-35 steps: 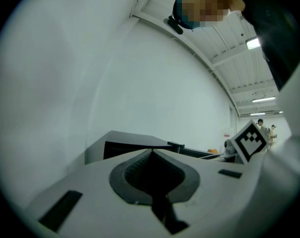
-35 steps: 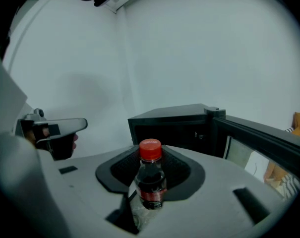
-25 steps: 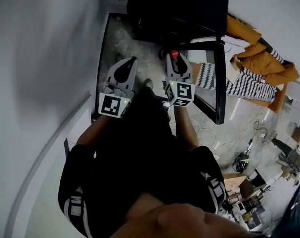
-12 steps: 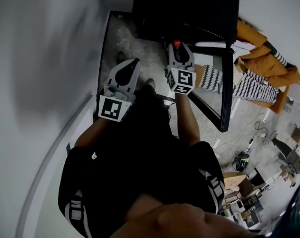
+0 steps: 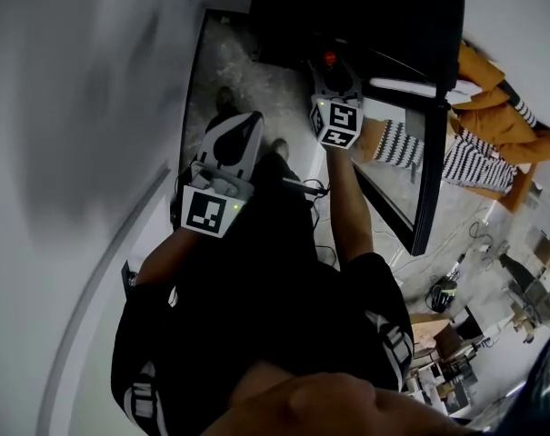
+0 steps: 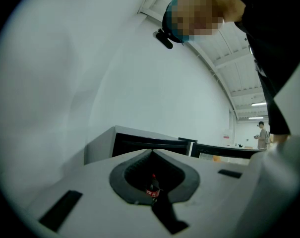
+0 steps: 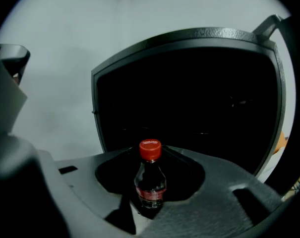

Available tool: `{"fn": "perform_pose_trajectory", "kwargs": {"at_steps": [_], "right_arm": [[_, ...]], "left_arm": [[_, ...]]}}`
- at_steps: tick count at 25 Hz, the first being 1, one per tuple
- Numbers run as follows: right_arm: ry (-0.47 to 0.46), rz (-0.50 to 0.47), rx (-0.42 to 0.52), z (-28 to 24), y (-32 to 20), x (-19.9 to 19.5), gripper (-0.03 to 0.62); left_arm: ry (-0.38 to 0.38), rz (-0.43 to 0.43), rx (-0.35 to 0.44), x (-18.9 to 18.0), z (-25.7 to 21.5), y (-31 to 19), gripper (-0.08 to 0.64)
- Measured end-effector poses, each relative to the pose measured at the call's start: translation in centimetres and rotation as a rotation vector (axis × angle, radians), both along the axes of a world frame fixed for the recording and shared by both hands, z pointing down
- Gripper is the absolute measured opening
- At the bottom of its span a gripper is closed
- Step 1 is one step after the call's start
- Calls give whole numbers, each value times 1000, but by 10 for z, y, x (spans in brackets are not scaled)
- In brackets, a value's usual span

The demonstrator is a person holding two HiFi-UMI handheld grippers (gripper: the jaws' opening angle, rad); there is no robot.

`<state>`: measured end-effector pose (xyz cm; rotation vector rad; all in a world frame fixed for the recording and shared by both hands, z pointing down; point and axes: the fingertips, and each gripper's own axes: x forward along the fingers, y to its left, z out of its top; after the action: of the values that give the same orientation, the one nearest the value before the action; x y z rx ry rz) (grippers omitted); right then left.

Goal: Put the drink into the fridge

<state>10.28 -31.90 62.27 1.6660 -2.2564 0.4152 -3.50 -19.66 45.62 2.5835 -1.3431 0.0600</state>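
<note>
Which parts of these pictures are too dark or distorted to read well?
Right gripper view: the fridge inside is almost black, while the bottle is sharp. Left gripper view: bright wall, dark round edges. Head view: lines bend strongly.

Room setting. Left: a plain white wall [image 5: 65,107] meets a speckled grey floor [image 5: 243,71]. Right: an orange garment [image 5: 497,84] and a black-and-white striped cloth [image 5: 470,157] lie touching. Nearer on the right, cables and loose gear [image 5: 447,293] litter the floor (items too small to name). Far off, ceiling strip lights [image 6: 256,104] shine above a standing person [image 6: 262,133].
</note>
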Motion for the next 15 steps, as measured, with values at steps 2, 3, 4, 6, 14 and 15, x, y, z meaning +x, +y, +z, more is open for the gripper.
{"fn": "perform_pose_trajectory", "kwargs": {"at_steps": [2,3,4,6,14,15], "right_arm": [[-4,-3,3,11,-7,-2,123],[-4,-5,3,16,-10,-3,123],[-1,-8,1,22,-13,-3,123],[1,-11,-2,30,-20,-3,123],[-1,-17,14,49,-50,-14,123],[1,-18,13,52,-54,-15,123]], "left_arm": [[-5,5,3,-1,2,2,5],[-8,7,7,0,3,2,5],[-11,7,11,0,4,2,5],[-15,4,10,0,8,3,5],[-13,-27,-1,-11,21,1,5],[-12,-29,0,-12,22,0,5]]}}
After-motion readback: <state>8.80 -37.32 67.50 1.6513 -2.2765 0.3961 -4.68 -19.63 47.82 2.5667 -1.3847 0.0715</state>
